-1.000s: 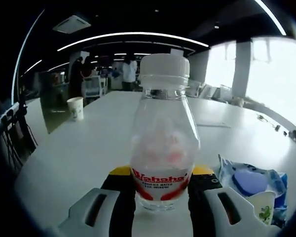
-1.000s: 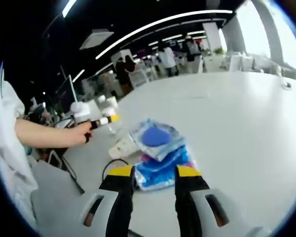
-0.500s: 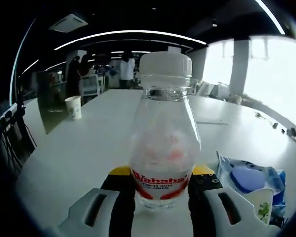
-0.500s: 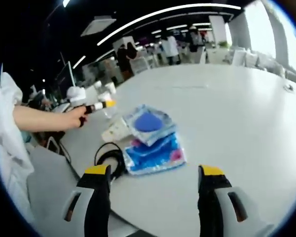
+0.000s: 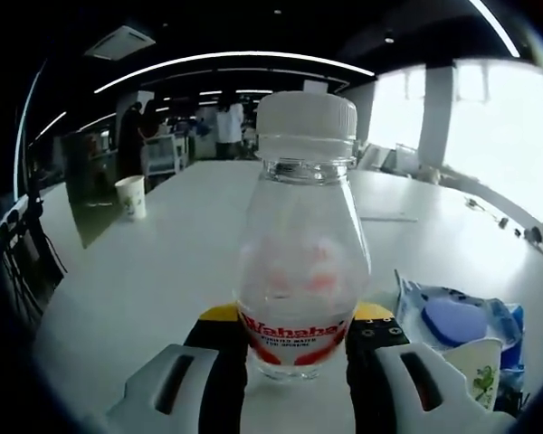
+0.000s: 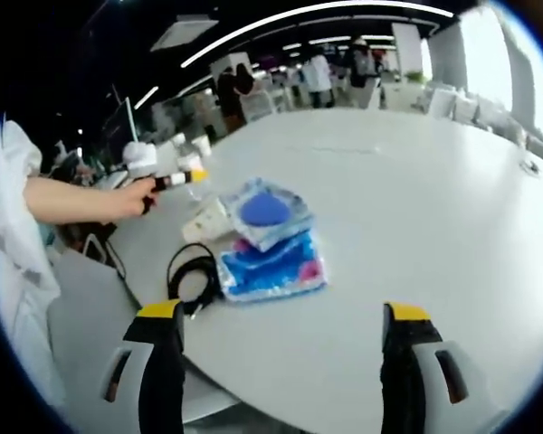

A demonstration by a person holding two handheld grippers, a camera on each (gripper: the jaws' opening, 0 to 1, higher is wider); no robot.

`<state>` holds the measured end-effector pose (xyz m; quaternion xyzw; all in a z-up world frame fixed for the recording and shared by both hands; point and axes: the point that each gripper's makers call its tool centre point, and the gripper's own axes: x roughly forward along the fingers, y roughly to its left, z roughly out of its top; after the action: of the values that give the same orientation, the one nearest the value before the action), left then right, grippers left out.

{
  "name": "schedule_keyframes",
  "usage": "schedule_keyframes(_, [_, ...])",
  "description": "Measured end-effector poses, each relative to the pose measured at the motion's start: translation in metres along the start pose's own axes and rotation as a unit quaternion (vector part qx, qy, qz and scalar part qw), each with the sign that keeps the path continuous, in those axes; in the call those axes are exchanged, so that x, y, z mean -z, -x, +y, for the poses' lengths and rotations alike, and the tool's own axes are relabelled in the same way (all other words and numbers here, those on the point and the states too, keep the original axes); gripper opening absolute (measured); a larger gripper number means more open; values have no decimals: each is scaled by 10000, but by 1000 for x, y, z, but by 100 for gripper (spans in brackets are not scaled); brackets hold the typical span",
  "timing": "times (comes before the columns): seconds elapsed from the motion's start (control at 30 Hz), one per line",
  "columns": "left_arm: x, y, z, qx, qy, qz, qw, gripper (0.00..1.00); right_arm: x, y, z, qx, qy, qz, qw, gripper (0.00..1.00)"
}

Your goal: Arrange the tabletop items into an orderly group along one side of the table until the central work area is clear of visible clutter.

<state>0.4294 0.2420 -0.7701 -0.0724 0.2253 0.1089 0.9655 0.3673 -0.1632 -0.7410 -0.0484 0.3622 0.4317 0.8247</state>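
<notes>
Left gripper view showed your left claw (image 5: 294, 339) clamped on the water bottle (image 5: 300, 258), its yellow-tipped jaws pressed against the red label band on either side. You held that clear bottle upright, white cap on, its base at the near part of the white counter (image 5: 145, 271). Just to its right lay the blue packets (image 5: 457, 316) with a small crumpled paper cup (image 5: 475, 375) in front of them. Farther off on the left a paper cup (image 5: 131, 196) stood by the counter's edge, well apart from the bottle, and people stood beyond it at the back of the room.

Right gripper view showed your right claw (image 6: 285, 316) spread wide and gripping nothing, above the counter's near edge. Ahead of it a coiled black cable (image 6: 190, 276) lay touching the stacked blue packets. Beyond those, your hand (image 6: 127, 199) held the left tool near the counter's far-left edge.
</notes>
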Motion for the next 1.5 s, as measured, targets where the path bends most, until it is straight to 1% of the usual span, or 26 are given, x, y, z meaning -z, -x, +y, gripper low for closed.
schedule_keyframes(0.17, [1,1,0,3,20,-12,10000,38,-1,-1,1,-11,87,59,9999,88])
schedule_keyframes(0.3, [2,0,0,-17,-62,38,10000,38,1,-2,3,-16,101,78,9999,88])
schedule_keyframes(0.37, [3,0,-2,-38,-116,40,9999,39,2,-2,5,-27,96,87,9999,88])
schedule_keyframes(0.4, [3,1,-1,-99,-122,21,9999,39,3,-2,5,-33,92,94,9999,87])
schedule_keyframes(0.6, [3,0,1,-173,-41,-58,9998,39,7,-1,5,-25,51,103,9999,87])
schedule_keyframes(0.67, [4,0,1,-145,31,-37,9999,39,8,0,5,-17,31,110,9999,87])
schedule_keyframes(0.7, [6,0,1,-136,117,23,9998,39,8,0,5,-9,27,102,9999,87])
schedule_keyframes(0.83, [6,3,3,-195,207,3,9996,42,8,0,4,10,8,81,10000,87])
schedule_keyframes(0.97, [4,6,8,-226,268,0,9994,47,5,0,4,11,-14,23,10000,86])
schedule_keyframes(1.1, [3,10,10,-169,287,-10,9994,50,6,-2,6,-17,-35,13,10000,86])
schedule_keyframes(1.13, [2,11,10,-170,351,-39,9992,52,5,-3,7,-23,-33,3,10000,86])
schedule_keyframes(1.2, [-7,14,12,-166,630,-253,9976,56,5,-3,9,-41,-32,-11,10000,86])
schedule_keyframes(1.27, [-11,15,13,-198,542,-268,9980,60,3,-3,9,-39,-44,-67,10000,86])
schedule_keyframes(1.37, [-17,16,7,-52,429,-282,9987,63,1,-4,9,-41,-33,-91,9999,86])
schedule_keyframes(1.43, [-18,18,5,-13,393,-293,9988,67,0,-3,8,-39,-22,-109,9999,86])
schedule_keyframes(1.5, [-18,23,4,18,355,-288,9990,68,-1,-2,7,-34,-33,-155,9999,86])
